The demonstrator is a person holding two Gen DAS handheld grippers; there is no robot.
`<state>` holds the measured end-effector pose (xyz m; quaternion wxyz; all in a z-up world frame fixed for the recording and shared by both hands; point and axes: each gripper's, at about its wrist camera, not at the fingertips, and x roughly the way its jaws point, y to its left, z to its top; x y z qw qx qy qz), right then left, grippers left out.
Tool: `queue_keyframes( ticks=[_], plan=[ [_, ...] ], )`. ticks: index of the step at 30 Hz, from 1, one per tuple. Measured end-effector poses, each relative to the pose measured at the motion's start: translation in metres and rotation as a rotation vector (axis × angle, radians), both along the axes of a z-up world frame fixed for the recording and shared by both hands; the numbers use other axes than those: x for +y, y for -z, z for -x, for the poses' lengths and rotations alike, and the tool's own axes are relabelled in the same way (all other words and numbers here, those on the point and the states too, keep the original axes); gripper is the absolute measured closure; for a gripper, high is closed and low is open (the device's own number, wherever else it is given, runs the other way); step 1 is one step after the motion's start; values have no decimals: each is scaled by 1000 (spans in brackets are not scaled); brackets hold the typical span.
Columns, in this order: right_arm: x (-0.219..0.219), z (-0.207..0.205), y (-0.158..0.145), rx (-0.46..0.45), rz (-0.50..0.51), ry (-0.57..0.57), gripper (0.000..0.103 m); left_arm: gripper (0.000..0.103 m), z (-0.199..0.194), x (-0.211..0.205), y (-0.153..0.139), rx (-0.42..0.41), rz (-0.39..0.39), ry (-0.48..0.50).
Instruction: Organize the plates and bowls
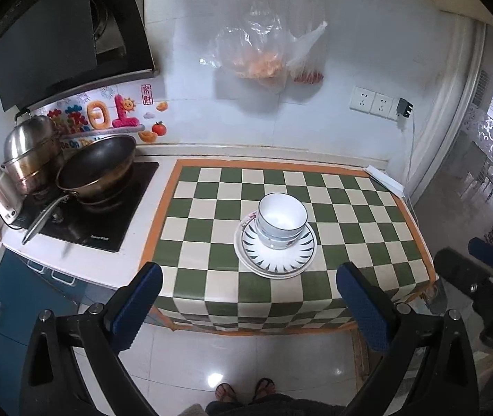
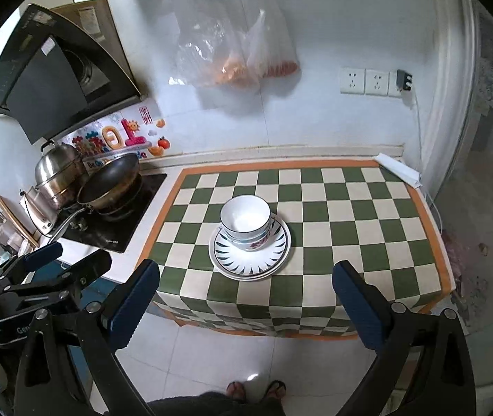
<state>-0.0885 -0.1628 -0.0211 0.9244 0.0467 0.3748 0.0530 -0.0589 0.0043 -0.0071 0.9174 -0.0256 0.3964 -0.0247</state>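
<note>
The bowls (image 1: pixel 282 220) sit nested on the stacked plates (image 1: pixel 275 251) mid-worktop (image 1: pixel 350 208), gathered into one compact pile. Both the left tongs (image 1: pixel 250 306) and right tongs (image 2: pixel 246 303) hang wide, empty, back from the edge.

white bowls (image 1: pixel 282 220) (image 2: pixel 245 220) nested upright, top one empty, resting on stacked plates (image 1: pixel 275 254) (image 2: pixel 250 254). top plate white with dark radial rim marks. the stack sits near the centre of the checkered cloth (image 1: pixel 350 208) (image 2: pixel 350 215).
</note>
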Motion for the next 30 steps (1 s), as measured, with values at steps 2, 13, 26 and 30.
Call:
queue_keyframes(
  ticks=[2,13,26,30],
  plan=[
    [5,8,-3,-13,0,7,1,0,8,5,-4,-13,-11,-3],
    [29,22,0,-14,-17,16,1,0,25,28,-8,-24,-38,-20],
    [34,25,2,-18,-24,42,1,0,29,30,-11,-28,-23,18],
    [34,29,0,-26,-11,50,1,0,30,32,-14,-36,-18,22]
  ],
)
